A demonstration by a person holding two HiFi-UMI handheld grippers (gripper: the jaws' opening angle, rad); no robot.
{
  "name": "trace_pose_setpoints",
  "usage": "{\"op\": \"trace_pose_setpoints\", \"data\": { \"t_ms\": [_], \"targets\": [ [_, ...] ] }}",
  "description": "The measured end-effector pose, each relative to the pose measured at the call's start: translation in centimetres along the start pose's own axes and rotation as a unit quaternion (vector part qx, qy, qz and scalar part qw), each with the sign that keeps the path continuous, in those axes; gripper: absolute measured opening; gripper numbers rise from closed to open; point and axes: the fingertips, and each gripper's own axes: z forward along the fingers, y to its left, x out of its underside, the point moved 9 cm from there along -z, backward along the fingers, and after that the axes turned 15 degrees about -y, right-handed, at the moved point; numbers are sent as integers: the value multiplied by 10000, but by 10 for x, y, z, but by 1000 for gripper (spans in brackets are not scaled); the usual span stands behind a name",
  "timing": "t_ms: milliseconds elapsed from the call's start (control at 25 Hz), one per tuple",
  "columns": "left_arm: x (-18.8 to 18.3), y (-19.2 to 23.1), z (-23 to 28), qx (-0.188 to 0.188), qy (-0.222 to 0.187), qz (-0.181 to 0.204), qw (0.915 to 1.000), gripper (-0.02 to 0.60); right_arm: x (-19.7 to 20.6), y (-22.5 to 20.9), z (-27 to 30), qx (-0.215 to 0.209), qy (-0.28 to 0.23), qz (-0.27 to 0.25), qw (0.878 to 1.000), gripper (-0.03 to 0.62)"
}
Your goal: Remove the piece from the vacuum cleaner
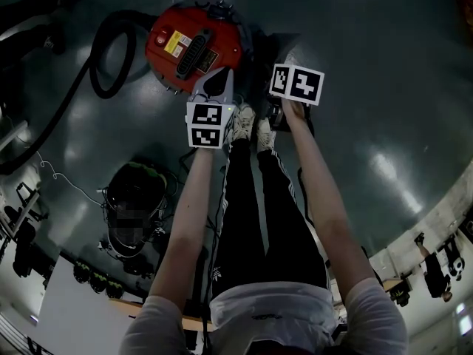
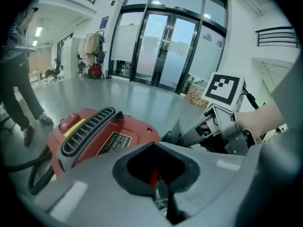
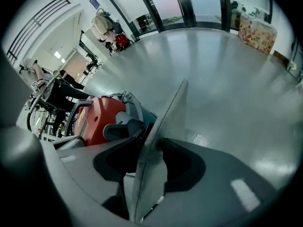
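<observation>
In the head view, the red vacuum cleaner (image 1: 194,44) sat on the grey floor (image 1: 369,124) just ahead of the person's shoes (image 1: 251,128), with its black hose (image 1: 111,50) looping off to the left. The left gripper (image 1: 216,83) reached over the near edge of the red lid, its pale jaws meeting at the tips. The right gripper (image 1: 292,76) hung just beside the cleaner's right rim, and its marker cube covered the jaws from above. A second person (image 1: 133,205) stood well off to the lower left. In the left gripper view, the jaws were pressed together at the front around a dark hollow, and nothing was pinched between them. Only a sliver of red showed through the gap. The cleaner lay just beyond and left of the tips, showing its ribbed black handle (image 2: 87,131) and red switch (image 2: 69,123), and the other gripper's cube stood to the right. In the right gripper view, the piece (image 3: 163,119), a thin grey sheet with a dotted texture, ran lengthwise through the middle of the jaws and rose past their tips to a narrow point. The jaws were closed on it from both sides, pinching it edge-on. The cleaner's red body and grey fitting lay behind and to the left of the sheet, close against its lower edge. Whether the sheet was still joined to the cleaner could not be told.
</observation>
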Motion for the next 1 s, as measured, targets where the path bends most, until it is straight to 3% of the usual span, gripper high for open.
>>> {"op": "trace_pose_setpoints", "data": {
  "t_ms": [280, 480, 720, 840, 1000],
  "targets": [
    [1, 1, 1, 13, -38, -18, 10000, 2, 0, -5, 1, -159, -48, 36, 9999, 212],
    [2, 1, 1, 40, -44, 19, 10000, 2, -18, -20, 5, -17, -270, 358, 9990, 227],
    [5, 2, 1, -76, -63, -86, 9999, 2, -38, -15, 23, 194, -213, -331, 9990, 217],
    [2, 0, 1, -38, -55, -48, 10000, 2, -42, -21, 23, 436, -247, -264, 9984, 152],
    [2, 1, 0, -48, -70, 9, 10000, 2, -41, -23, 22, 412, -123, -332, 9985, 82]
  ]
}}
